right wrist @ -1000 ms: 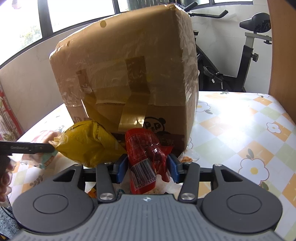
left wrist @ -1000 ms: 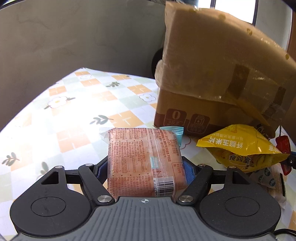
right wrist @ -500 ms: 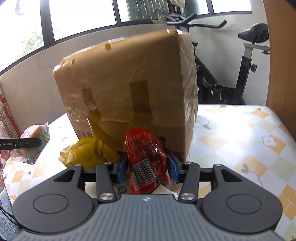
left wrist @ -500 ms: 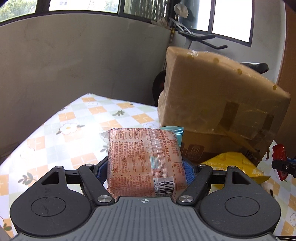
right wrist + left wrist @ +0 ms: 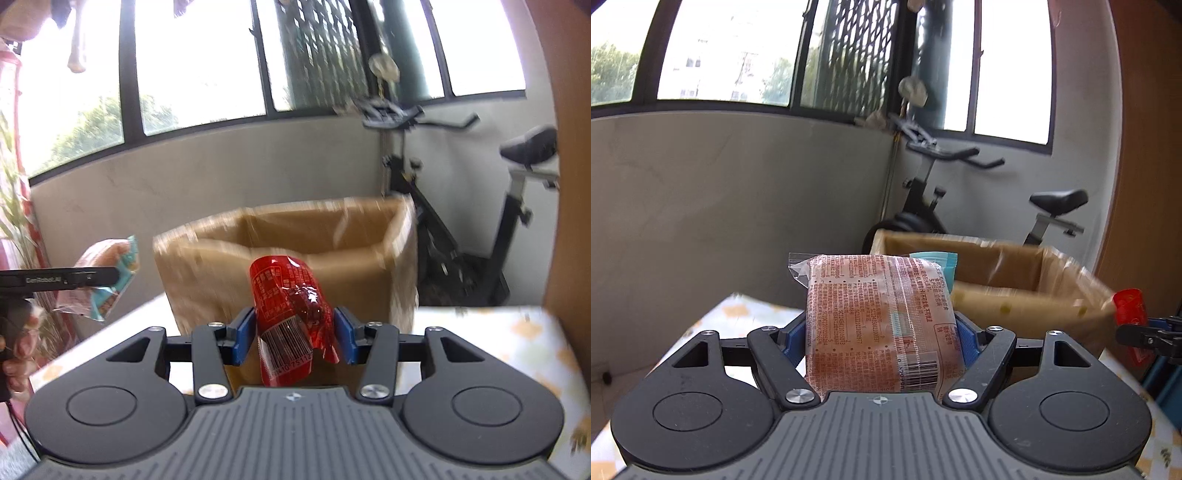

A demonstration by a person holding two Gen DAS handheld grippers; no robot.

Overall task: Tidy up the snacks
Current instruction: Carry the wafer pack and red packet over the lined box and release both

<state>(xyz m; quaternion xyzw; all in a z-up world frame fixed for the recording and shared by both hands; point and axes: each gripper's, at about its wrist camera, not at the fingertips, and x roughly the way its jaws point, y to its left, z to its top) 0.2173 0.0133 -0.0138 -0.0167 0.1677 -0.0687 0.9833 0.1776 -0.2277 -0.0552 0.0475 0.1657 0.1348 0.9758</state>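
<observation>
Your left gripper (image 5: 881, 334) is still clamped on the orange biscuit pack (image 5: 877, 317), blue pads pressing both its sides, but it now sits much higher: a second ago the cardboard box (image 5: 1015, 291) towered over it, and now you look across its open top. Your right gripper (image 5: 295, 338) has risen too, still pinching the red snack packet (image 5: 290, 314) between its pads, with the box's open mouth behind it. The yellow bag seen earlier has dropped out of view. The floral tablecloth (image 5: 491, 332) shows only at the edges.
</observation>
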